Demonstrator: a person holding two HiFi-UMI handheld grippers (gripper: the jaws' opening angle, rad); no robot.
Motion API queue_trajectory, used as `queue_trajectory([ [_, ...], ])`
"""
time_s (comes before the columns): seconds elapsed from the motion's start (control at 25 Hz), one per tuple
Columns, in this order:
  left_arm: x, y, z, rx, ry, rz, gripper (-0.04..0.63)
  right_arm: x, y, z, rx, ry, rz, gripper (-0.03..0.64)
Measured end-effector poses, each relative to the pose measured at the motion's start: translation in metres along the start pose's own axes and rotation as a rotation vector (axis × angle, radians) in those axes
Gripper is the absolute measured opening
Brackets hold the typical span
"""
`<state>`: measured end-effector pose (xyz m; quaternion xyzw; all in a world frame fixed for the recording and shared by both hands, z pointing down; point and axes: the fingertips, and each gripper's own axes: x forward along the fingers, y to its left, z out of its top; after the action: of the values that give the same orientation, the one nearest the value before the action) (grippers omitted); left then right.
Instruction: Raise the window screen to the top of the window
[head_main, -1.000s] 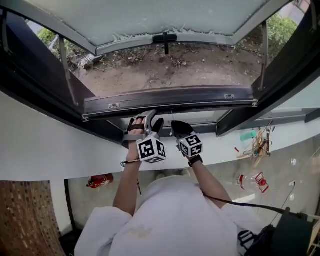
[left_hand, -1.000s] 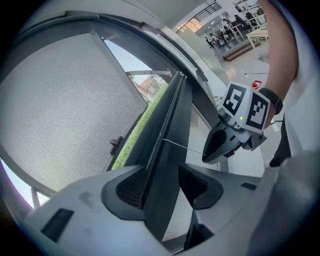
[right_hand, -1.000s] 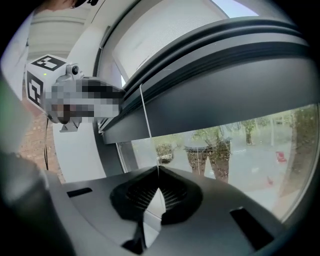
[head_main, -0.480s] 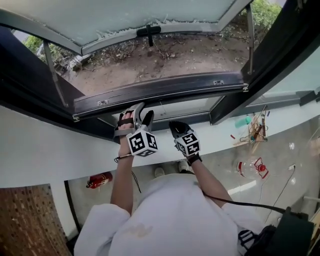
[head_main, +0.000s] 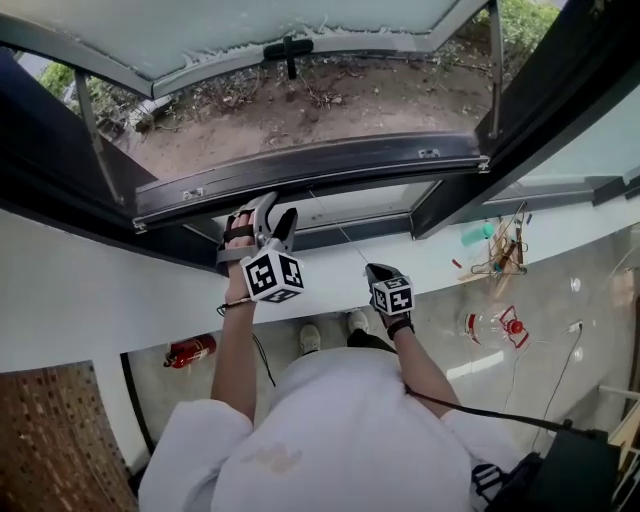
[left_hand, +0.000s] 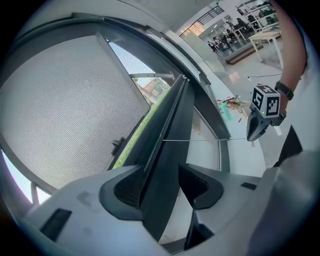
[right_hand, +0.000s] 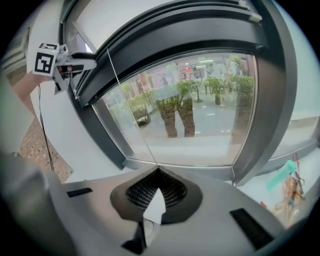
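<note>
The left gripper (left_hand: 159, 186) grasps the dark metal screen rail (left_hand: 169, 127); the right gripper (right_hand: 157, 173) is clenched on the thin pale cord (right_hand: 127, 100).

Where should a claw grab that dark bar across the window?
Grip the dark bar on its near edge, coming from the room side: it is a long, thin, level strip, so jaws fit over it, as the left claw does.
</note>
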<state>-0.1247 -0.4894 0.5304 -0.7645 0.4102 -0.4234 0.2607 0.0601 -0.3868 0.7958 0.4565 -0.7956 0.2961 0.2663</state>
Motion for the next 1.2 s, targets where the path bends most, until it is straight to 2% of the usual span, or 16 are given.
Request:
queue_trajectory([
  [0.2, 0.001, -0.001, 0.003, -0.007, -0.010, 0.017, 0.195, -0.007, -0.003, -0.016, -0.060, -0.023, 0.026, 0.002],
  [0.36, 0.000, -0.001, 0.003, -0.068, -0.034, 0.024, 0.195, 0.005, 0.013, -0.023, -0.102, -0.006, 0.068, 0.002],
  [0.52, 0.001, -0.004, 0.002, -0.064, -0.015, 0.043, 0.193, 0.014, 0.031, -0.032, -0.120, 0.000, 0.119, 0.002],
  [0.68, 0.000, -0.005, 0.002, -0.091, -0.024, 0.024, 0.193, 0.015, 0.034, -0.036, -0.117, 0.017, 0.135, 0.002],
  [0.76, 0.000, -0.005, 0.001, -0.073, -0.025, 0.030, 0.192, 0.016, 0.032, -0.035, -0.099, 0.012, 0.135, 0.002],
  [0.88, 0.003, -0.006, 0.000, 0.010, 0.011, 0.039, 0.192, 0.016, 0.030, -0.035, -0.101, 0.019, 0.134, 0.002],
  [0.96, 0.003, -0.006, -0.001, 0.029, 0.027, 0.038, 0.192, 0.017, 0.030, -0.036, -0.109, 0.028, 0.136, 0.002],
  [1.08, 0.001, -0.006, 0.000, -0.001, -0.004, 0.043, 0.192, 0.018, 0.032, -0.037, -0.107, 0.036, 0.141, 0.002],
  [1.2, -0.001, -0.003, 0.004, -0.076, -0.064, 0.040, 0.193, 0.019, 0.034, -0.035, -0.116, 0.038, 0.141, 0.002],
])
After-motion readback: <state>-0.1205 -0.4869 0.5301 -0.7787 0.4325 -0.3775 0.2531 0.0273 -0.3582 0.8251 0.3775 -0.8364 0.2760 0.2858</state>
